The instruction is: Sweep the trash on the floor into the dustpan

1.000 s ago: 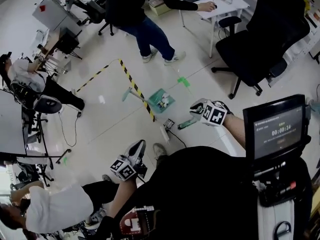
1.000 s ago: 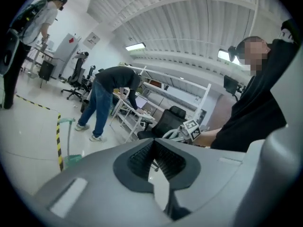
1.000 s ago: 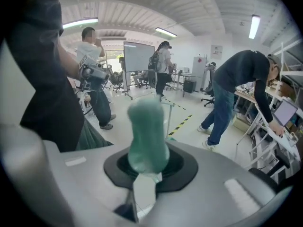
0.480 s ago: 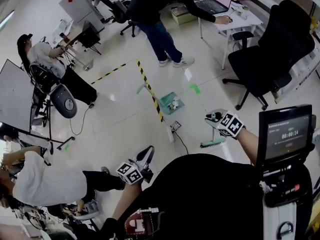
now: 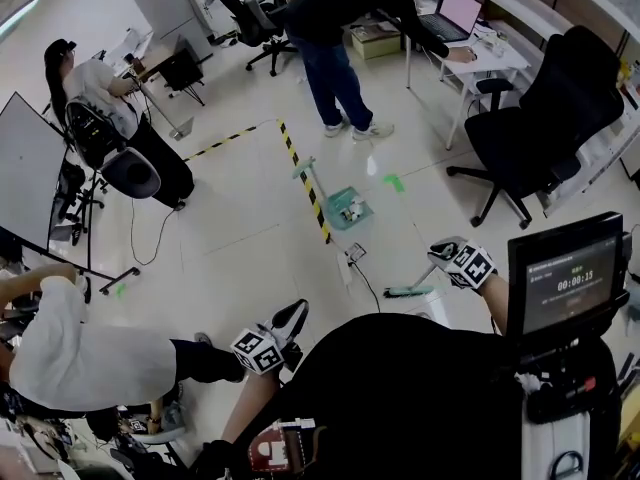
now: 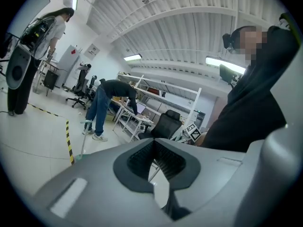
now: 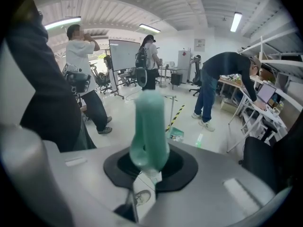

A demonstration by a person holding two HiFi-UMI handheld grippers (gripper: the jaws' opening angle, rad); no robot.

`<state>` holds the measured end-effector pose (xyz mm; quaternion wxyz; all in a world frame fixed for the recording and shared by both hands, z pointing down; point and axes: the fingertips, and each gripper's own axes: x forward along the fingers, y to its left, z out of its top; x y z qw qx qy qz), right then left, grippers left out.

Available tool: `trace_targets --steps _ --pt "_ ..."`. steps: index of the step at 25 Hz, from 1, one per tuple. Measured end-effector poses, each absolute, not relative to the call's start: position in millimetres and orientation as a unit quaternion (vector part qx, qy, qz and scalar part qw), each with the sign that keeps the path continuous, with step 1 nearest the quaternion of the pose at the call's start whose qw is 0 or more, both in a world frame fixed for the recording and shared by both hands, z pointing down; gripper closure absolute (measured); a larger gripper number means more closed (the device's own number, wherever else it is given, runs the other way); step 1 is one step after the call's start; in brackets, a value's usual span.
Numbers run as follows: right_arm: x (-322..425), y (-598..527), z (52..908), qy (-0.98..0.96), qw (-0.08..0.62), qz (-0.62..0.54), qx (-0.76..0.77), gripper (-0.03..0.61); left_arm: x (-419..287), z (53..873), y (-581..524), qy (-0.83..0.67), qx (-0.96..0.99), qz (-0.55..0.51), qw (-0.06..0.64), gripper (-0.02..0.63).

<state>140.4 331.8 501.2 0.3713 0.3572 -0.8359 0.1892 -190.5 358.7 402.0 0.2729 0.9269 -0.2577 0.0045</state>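
Note:
A green dustpan [image 5: 344,211] stands on the floor beside the yellow-black tape line [image 5: 305,181], its long handle [image 5: 307,169] upright. Pale bits of trash [image 5: 354,207] lie in its tray. My right gripper [image 5: 455,258] is shut on the green broom handle [image 7: 148,126]; the broom head [image 5: 408,292] hangs near my body, apart from the dustpan. From the right gripper view the dustpan [image 7: 176,135] sits farther ahead on the floor. My left gripper [image 5: 283,326] hangs low at my left side, jaws shut with nothing between them. The left gripper view shows the dustpan handle [image 6: 84,137] far off.
A person [image 5: 345,8] bends over a white desk [image 5: 470,53] with a laptop beyond the dustpan. A black office chair [image 5: 545,118] stands at right. Seated people and a whiteboard [image 5: 25,183] fill the left. A cable [image 5: 368,290] and small box [image 5: 354,253] lie near the tape's end.
The right gripper has drawn the broom back from beside the dustpan toward my body. The left gripper stayed low at my side. The head view shifted.

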Motion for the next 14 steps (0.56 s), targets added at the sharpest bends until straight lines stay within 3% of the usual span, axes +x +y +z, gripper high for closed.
trace_targets --steps 14 --pt "88.4 319.2 480.4 -0.873 0.368 0.142 0.289 0.529 -159.0 400.4 367.1 -0.259 0.926 -0.019 0.275 0.615"
